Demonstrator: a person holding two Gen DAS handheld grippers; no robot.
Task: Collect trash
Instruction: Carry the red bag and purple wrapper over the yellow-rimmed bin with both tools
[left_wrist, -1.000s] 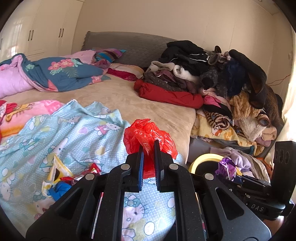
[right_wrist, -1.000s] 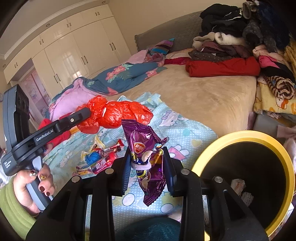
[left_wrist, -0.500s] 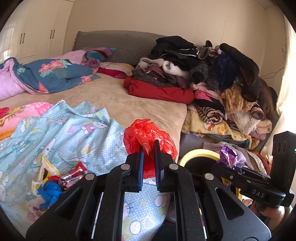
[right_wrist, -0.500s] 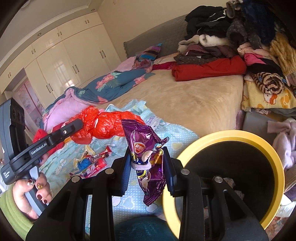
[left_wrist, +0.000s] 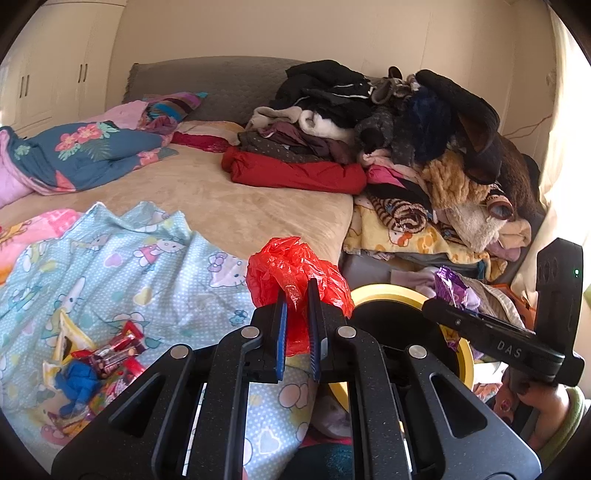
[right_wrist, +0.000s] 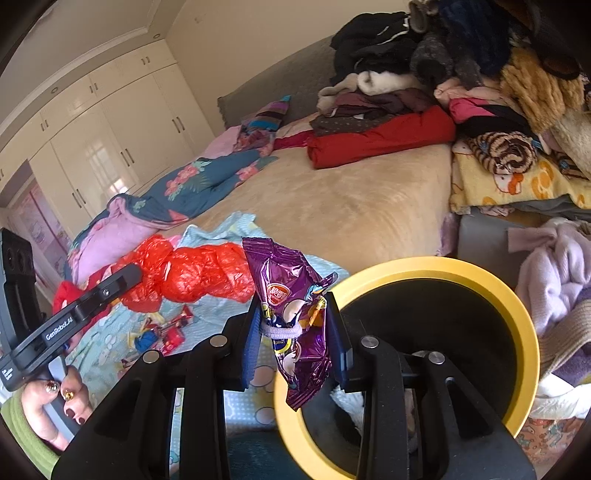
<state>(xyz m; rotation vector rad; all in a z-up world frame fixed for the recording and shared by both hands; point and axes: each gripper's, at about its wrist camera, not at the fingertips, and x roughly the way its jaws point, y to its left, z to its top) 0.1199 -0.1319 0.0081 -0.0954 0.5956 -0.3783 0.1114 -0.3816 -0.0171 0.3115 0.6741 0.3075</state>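
- Right gripper (right_wrist: 293, 334) is squeezed on a purple snack bag (right_wrist: 291, 314). It holds the bag up, right beside the yellow rim of the bin (right_wrist: 517, 314).
- Left gripper (left_wrist: 295, 332) is squeezed on a red plastic bag (left_wrist: 295, 273). It holds that bag up over the blue blanket (left_wrist: 129, 266), near the bin (left_wrist: 384, 293).
- Most of the purple bag hangs over the rim. Its bottom tip points down into the black hole.
- A white hair tie (right_wrist: 280, 332) seems to wrap around the middle of the purple bag. I cannot tell if it is stuck to the bag.
- I think the next step is to let both bags fall into the bin.
- If the right gripper opens now, the purple bag could hit the rim and slide out onto the blanket, because its top leans away from the hole.
- The bag is light and shiny, so it could also stick to a finger and not fall.
- The red bag is puffy and wide. It could catch on the rim or float to the side if it is let go too far from the hole.
- More wrappers (left_wrist: 107, 354) lie on the blanket, so some trash is not picked up yet.
- The two grippers are close, so they could bump at the bin.
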